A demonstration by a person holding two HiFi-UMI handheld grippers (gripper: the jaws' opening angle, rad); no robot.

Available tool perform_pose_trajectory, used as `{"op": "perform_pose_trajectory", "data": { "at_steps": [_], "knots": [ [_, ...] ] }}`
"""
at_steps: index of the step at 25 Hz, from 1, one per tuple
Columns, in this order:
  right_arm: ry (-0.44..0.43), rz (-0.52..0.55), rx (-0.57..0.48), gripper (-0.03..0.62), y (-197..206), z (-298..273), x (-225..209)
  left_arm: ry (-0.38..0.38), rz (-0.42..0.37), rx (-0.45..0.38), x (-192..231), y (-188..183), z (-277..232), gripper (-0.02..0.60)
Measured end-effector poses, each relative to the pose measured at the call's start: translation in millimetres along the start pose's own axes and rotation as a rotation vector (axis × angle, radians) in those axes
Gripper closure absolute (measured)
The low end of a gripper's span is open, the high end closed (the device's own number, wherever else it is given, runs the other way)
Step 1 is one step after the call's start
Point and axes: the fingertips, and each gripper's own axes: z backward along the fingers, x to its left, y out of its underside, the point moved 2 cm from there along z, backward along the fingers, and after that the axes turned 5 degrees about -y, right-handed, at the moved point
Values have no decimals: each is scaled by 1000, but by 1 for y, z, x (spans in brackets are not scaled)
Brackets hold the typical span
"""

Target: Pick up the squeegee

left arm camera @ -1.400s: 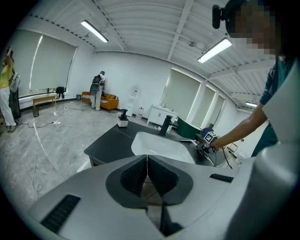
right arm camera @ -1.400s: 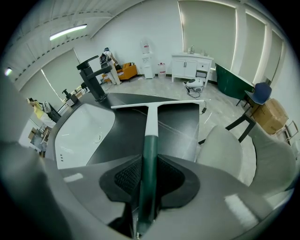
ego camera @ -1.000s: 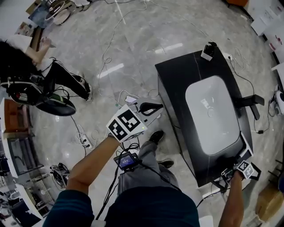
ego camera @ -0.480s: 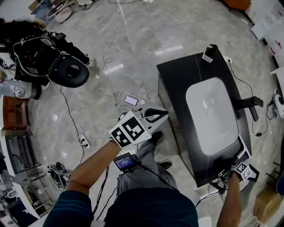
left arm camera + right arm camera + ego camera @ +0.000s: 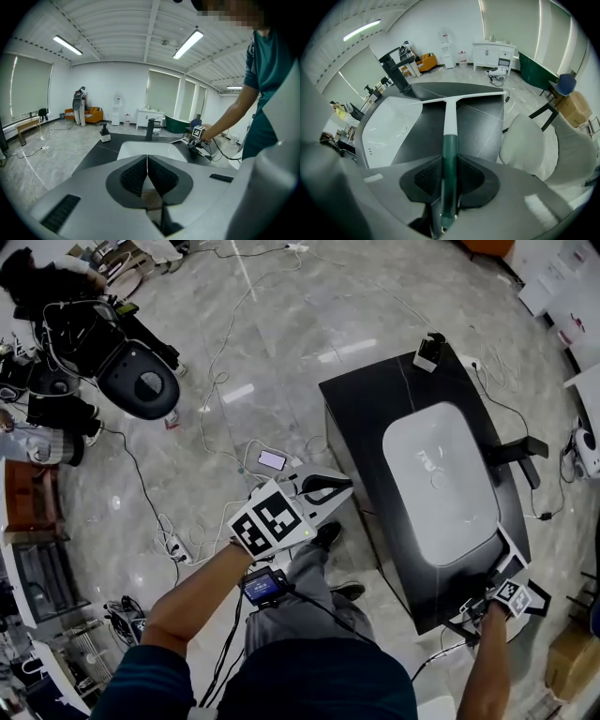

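Note:
The squeegee (image 5: 449, 123) has a white shaft, a dark green handle and a long white blade that lies across the black counter (image 5: 476, 126). My right gripper (image 5: 449, 164) is shut on the green handle, its pads pressed on both sides. In the head view this gripper (image 5: 504, 594) is at the counter's near right corner. My left gripper (image 5: 343, 487) hangs over the floor left of the counter, shut with nothing in it. In its own view the left gripper (image 5: 147, 159) has its pads together.
A white basin (image 5: 439, 486) is sunk in the black counter (image 5: 370, 404), with a dark faucet (image 5: 521, 452) at its right and a small device (image 5: 431, 350) at the far corner. Cables and a phone (image 5: 272, 460) lie on the floor. A person with black equipment (image 5: 131, 376) is far left.
My left gripper has drifted a little. The right gripper stays shut on the squeegee handle. The person with the black equipment has moved toward the top left of the head view.

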Motion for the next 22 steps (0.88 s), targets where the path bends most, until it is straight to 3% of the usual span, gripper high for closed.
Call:
{"op": "perform_pose_trajectory", "data": {
  "at_steps": [22],
  "knots": [
    [15, -4, 24, 490, -3, -2, 2, 8, 21, 2, 4, -4, -4, 577]
  ]
}}
